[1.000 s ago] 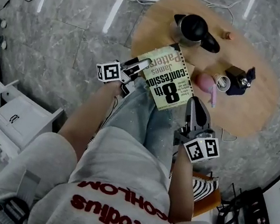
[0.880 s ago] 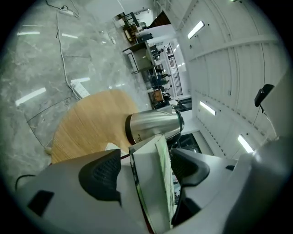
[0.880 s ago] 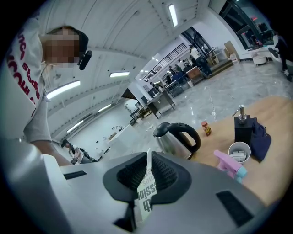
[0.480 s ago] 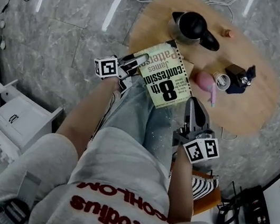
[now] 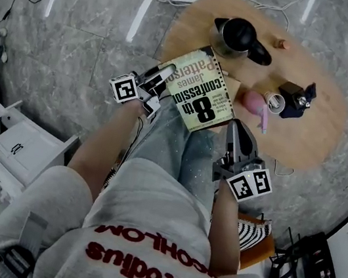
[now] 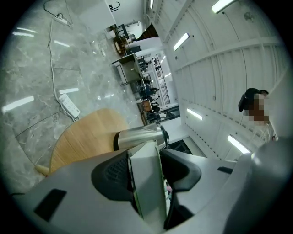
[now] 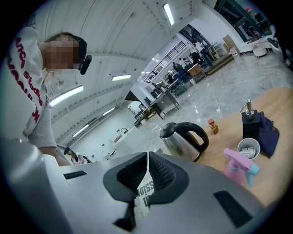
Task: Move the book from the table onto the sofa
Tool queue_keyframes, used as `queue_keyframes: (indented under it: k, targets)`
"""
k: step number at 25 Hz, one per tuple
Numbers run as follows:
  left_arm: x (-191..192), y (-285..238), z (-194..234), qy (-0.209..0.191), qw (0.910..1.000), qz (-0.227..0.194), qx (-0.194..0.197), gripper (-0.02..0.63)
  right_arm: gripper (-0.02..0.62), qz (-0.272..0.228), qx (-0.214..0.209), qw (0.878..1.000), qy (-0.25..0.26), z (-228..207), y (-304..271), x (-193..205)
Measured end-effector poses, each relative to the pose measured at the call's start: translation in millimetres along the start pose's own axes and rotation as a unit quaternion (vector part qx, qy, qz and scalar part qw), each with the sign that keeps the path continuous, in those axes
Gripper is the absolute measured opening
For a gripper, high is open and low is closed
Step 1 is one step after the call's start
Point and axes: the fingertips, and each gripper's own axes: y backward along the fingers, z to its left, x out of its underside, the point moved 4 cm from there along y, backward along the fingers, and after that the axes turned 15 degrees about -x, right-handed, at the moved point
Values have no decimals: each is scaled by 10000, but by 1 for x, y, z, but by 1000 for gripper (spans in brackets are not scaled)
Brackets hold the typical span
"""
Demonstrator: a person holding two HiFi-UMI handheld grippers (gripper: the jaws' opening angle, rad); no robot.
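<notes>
the left gripper (image 5: 160, 79) is clamping the thick page edge of the book (image 5: 198, 96), its jaws having just been closing onto it. the right gripper (image 5: 232, 129) is pinching tight on the book's thin cover at the opposite corner. the book is sitting tilted between the two tools, over the near rim of the table (image 5: 307, 142), with the kettle (image 5: 240, 38) standing beyond both tips.

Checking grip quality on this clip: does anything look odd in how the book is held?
Yes. The right gripper pinches only a thin sheet of the book, apparently its cover, not the whole block. The left gripper, whose jaws have just been closing, has the full thickness between them.
</notes>
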Motion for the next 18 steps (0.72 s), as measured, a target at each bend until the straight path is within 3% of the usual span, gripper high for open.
queue_keyframes:
  k: [4,10,14,18]
  targets:
    - [-6,3,-31,-626,9974,-124,341,193,29,-51,-15,10000,59,4,2,-5]
    - [-5,11,-73,-1352,9904,48,295,189,29,-158,29,9996,216,14,9,-18]
    - [-1,15,-106,-1989,9794,166,298,186,29,-247,64,9992,323,20,14,-27]
    - [1,23,-139,-2657,9630,219,397,184,29,-365,100,9982,456,31,19,-38]
